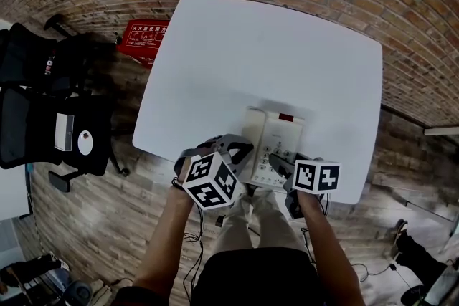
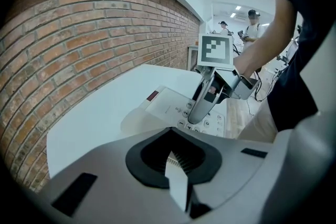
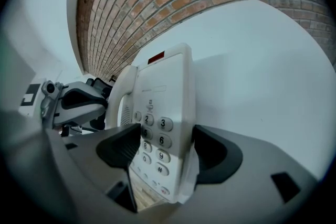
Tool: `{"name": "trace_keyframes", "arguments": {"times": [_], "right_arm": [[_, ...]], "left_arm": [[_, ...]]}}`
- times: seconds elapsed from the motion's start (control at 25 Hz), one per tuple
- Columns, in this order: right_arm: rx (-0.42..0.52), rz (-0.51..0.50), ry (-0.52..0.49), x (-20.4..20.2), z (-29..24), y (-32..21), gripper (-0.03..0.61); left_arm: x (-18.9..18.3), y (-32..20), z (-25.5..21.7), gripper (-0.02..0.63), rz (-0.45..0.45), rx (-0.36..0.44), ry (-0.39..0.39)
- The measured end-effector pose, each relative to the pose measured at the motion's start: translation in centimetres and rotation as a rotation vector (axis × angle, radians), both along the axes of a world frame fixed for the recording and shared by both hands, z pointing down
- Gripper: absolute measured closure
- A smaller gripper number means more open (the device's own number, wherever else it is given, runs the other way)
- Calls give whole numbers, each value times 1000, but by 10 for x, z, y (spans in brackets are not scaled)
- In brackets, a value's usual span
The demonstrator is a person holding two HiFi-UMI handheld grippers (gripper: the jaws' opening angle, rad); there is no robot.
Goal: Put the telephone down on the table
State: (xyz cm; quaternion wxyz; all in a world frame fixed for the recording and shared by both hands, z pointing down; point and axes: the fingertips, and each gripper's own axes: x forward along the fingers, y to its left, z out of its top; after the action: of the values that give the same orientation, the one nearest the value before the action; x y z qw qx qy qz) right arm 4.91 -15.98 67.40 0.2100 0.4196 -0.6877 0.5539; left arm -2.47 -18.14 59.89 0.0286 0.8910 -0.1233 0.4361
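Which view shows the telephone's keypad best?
Right gripper view: the telephone keypad sits close, digits readable between the jaws. Head view shows it small from above; left gripper view shows it partly hidden by the right hand-held gripper.
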Motion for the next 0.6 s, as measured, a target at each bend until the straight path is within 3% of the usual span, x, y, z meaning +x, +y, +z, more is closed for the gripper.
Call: {"name": "trace_keyframes", "arguments": {"times": [0.6], "right_arm": [[26, 33, 45, 12, -13, 4, 268]], "left_arm": [[-3, -1, 0, 606, -52, 0, 6]]}}
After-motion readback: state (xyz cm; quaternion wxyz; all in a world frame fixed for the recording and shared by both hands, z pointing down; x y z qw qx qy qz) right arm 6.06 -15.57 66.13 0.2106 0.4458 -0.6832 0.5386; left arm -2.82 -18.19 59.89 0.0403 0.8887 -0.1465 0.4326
